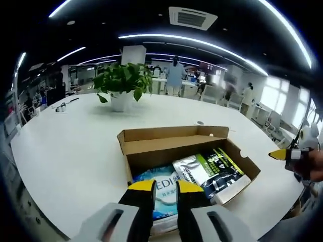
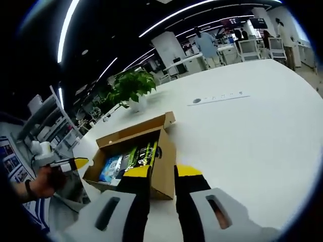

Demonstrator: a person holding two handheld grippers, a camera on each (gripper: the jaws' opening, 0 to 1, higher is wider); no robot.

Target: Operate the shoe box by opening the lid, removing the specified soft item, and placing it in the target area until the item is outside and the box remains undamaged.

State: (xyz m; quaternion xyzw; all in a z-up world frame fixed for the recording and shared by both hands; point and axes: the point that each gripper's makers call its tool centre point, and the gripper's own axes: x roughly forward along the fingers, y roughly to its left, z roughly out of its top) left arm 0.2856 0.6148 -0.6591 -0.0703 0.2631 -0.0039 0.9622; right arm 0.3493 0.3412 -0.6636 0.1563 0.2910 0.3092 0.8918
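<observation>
1. Left gripper view, far left: a potted plant [image 1: 122,85] stands on the white counter [image 1: 70,146], well beyond the box.
2. At the middle, the cardboard shoe box [image 1: 166,143] sits open on the counter, its lid flap folded back on the far side.
3. Inside the box lie soft packets: a blue-and-white packet [image 1: 161,189] at the left, a green, white and black packet [image 1: 214,171] beside it at the right.
4. The left hand-held gripper [image 1: 165,187] hangs over the near edge of the box, above the blue-and-white packet; its yellow-tipped jaws stand a little apart and grasp nothing.
5. At the far right edge, the other gripper's yellow tip shows, held by a hand [image 1: 313,164].
6. Right gripper view, left: a hand [image 2: 43,181] holds the left hand-held gripper near the box's left side.
7. The shoe box [image 2: 133,151] lies just ahead, open, packets visible within.
8. The right hand-held gripper [image 2: 162,171] is released, jaws apart, near the box's side wall, holding nothing.
</observation>
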